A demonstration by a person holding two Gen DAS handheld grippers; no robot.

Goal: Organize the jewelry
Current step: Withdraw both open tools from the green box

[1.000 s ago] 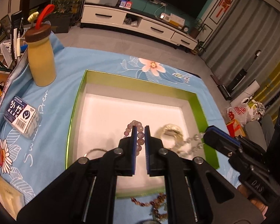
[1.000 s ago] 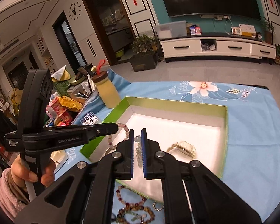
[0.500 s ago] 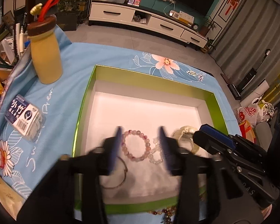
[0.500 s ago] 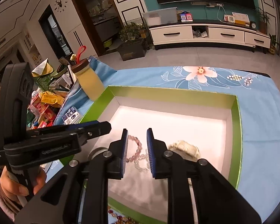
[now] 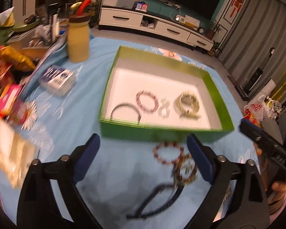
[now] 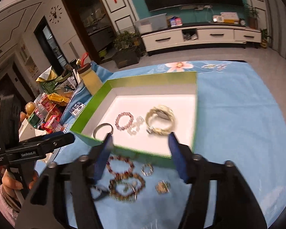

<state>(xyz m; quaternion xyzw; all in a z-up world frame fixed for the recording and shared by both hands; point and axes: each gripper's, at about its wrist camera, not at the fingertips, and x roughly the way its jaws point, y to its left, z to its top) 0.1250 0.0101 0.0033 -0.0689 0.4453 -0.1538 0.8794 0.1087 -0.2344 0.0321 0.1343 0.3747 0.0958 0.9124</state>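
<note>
Reaching into the tangled bracelets (image 6: 126, 181) on the worktop (image 6: 238, 133), just at 6 o'clock of the green box (image 5: 162, 132), you risked lifting several together, because they overlapped. Your left gripper (image 5: 143, 148) and right gripper (image 6: 139, 152) had fingers spread wide, grasping nothing. The dark band (image 5: 158, 200) lay long from 7 to 1 o'clock.

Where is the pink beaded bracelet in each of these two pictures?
Left wrist view: the pink beaded bracelet lies mid-frame, inside the green box, second from left.
Right wrist view: it lies left of centre, in the same box.
Shared landmark: the yellow bottle.
</note>
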